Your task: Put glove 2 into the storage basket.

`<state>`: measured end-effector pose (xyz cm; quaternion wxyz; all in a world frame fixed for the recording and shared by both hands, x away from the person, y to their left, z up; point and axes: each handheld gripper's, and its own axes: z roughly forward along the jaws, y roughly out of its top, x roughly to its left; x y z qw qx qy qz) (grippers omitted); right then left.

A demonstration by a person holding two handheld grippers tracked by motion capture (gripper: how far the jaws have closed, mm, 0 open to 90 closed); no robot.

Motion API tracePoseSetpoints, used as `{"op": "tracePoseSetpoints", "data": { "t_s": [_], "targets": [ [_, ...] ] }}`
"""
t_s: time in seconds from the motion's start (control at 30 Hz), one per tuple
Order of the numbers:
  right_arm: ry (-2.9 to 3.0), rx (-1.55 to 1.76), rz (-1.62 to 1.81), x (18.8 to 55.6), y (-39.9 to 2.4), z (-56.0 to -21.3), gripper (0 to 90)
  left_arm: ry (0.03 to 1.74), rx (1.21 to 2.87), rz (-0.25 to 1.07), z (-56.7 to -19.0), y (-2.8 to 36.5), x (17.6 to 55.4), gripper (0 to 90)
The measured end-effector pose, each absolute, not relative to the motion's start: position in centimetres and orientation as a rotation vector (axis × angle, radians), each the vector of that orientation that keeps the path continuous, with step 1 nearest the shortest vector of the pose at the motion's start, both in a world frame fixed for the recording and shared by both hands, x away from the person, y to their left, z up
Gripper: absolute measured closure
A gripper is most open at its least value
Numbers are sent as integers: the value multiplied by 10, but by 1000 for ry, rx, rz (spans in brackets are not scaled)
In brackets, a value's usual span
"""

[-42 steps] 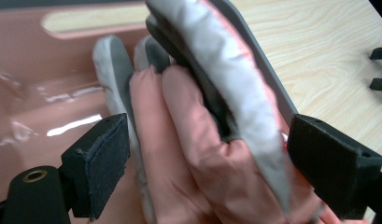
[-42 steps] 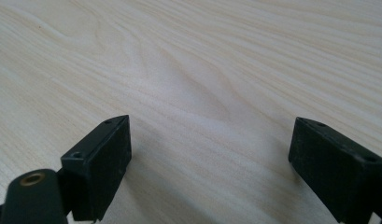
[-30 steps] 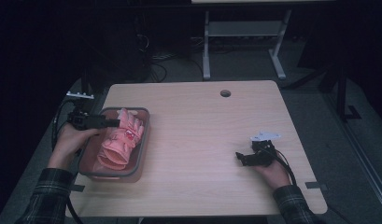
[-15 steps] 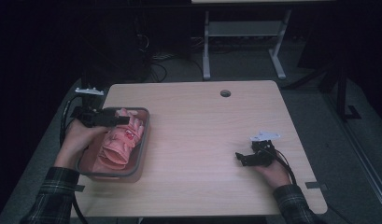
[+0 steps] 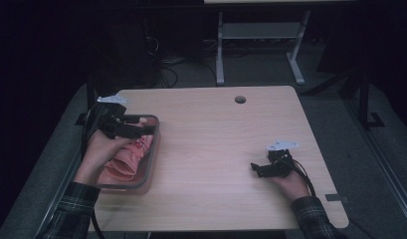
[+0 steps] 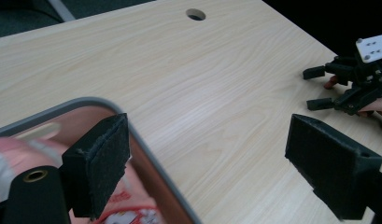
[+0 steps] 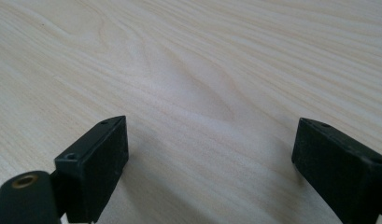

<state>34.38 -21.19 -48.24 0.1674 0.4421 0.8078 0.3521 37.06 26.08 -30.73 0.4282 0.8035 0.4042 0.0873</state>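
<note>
Left gripper (image 5: 141,130): held over the far end of the tray, jaws spread wide with nothing between them; in the left gripper view (image 6: 205,172) one pad hangs above the tray's rim and the other above bare wood.
Right gripper (image 5: 256,169): low over the table's right side, well apart from the tray, jaws wide apart and holding nothing; in the right gripper view (image 7: 209,168) there is plain wood grain between the pads.
Tray (image 5: 152,164): clear, grey-rimmed, rounded corners, lying along the table's left edge.
Pink bundle (image 5: 125,164): soft pink folded material with some red print, lying inside the tray, partly under the left hand (image 5: 99,152).
Table (image 5: 216,144): light wood top with a round cable hole (image 5: 240,99) near its far edge.
</note>
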Motion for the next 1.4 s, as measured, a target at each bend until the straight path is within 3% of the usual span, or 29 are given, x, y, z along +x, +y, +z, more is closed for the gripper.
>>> {"op": "tracePoseSetpoints", "data": {
  "t_s": [0.77, 1.4],
  "targets": [
    [2299, 1259, 1002, 344, -212, -482, 106, 887, 2027, 227, -335, 177, 350, 138],
    [2299, 1257, 1002, 344, -212, -482, 106, 798, 2131, 238, -394, 135, 336, 139]
  ]
}}
